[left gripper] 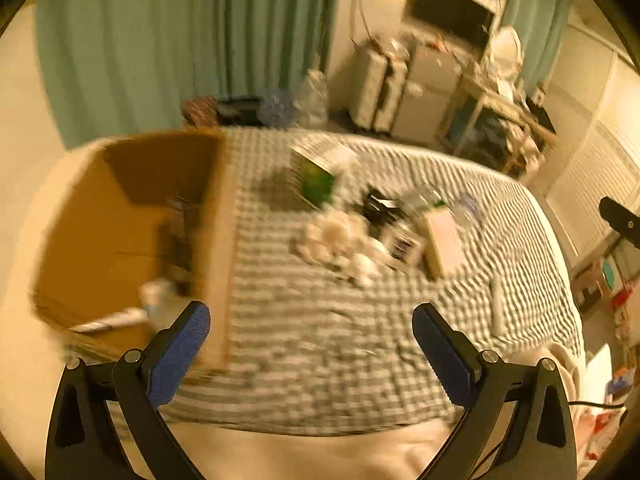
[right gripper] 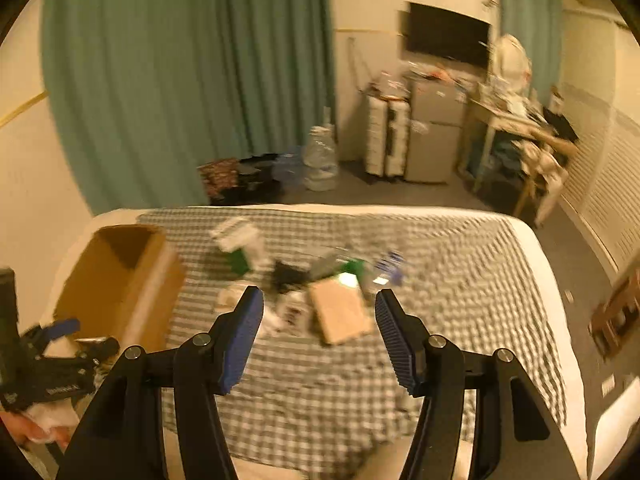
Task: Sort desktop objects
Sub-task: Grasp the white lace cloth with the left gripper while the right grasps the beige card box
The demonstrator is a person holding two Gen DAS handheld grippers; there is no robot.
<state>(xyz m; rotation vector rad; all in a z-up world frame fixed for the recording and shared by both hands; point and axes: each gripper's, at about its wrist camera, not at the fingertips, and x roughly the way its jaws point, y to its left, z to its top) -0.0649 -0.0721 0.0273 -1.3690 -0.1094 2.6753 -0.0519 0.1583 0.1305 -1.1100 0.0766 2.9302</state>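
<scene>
Two grippers: both over a checked cloth point(left gripper: 320, 360) on a bed, both views blurred.
Box: open cardboard box point(left gripper: 132, 232) at far left of cloth, upright; white tube-like item point(left gripper: 112, 322) plus small dark bits inside, can't tell what.
Left gripper point(left gripper: 312, 340): fingers spread wide, nothing btwn them; left blue pad point(left gripper: 180, 356) sits in front of the box's near right corner, touching or not can't tell; right pad over bare cloth.
Pile: mid cloth, right of box; green-and-white carton point(left gripper: 314, 176) farthest, pale lumpy white things point(left gripper: 340, 240) nearer, black item point(left gripper: 378, 204) beside them, flat tan box point(left gripper: 444, 240) to the right, clear-blue wrapper point(left gripper: 468, 206) past it. All loose, well apart from box.
Right gripper point(right gripper: 320, 320): fingers parted about halfway, empty; the tan box point(right gripper: 340, 312) shows thru the gap but lies farther off on the cloth, not touched.
Room: green curtain point(right gripper: 180, 80) far left, dark screen point(right gripper: 446, 34) on far wall, cluttered desk point(right gripper: 520, 120) far right.
</scene>
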